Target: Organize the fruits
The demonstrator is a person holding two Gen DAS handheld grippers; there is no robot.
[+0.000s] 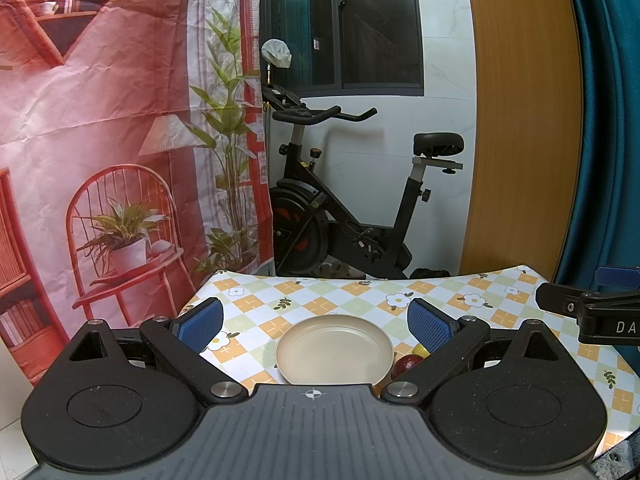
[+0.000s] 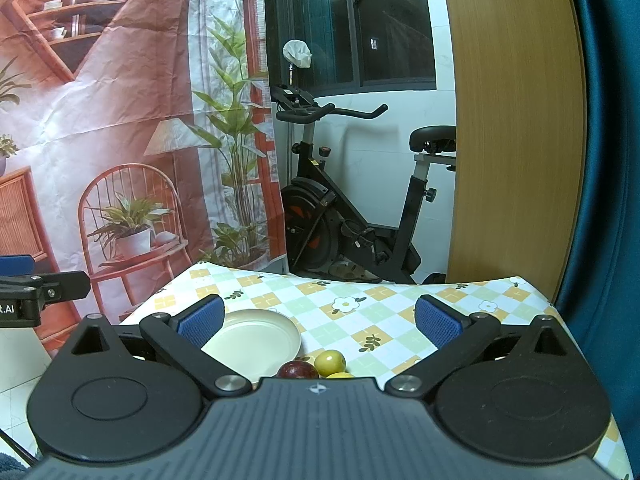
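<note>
Right now we hold both grippers above the near edge of the table [image 1: 360, 292], which wears a checked cloth with flowers. Our left gripper [image 1: 316, 322] has its blue fingers [image 1: 202, 320] spread wide with nothing between them, and it looks straight over the cream plate [image 1: 334, 350], which lies bare on the cloth. Our right gripper [image 2: 318, 318] is just as wide and just as empty. From its camera we see the plate [image 2: 256, 340] to the left, and the fruits just beside the plate's right rim: a dark red fruit [image 2: 297, 370] touching a yellow-green fruit [image 2: 329, 362], with the top of a yellow fruit [image 2: 340, 375] peeking over the gripper body. From the left camera the red fruit [image 1: 406, 364] shows right of the plate, partly hidden by the gripper linkage. Beyond the table stand an exercise bike [image 1: 348, 216] and a printed backdrop [image 1: 120, 140].
</note>
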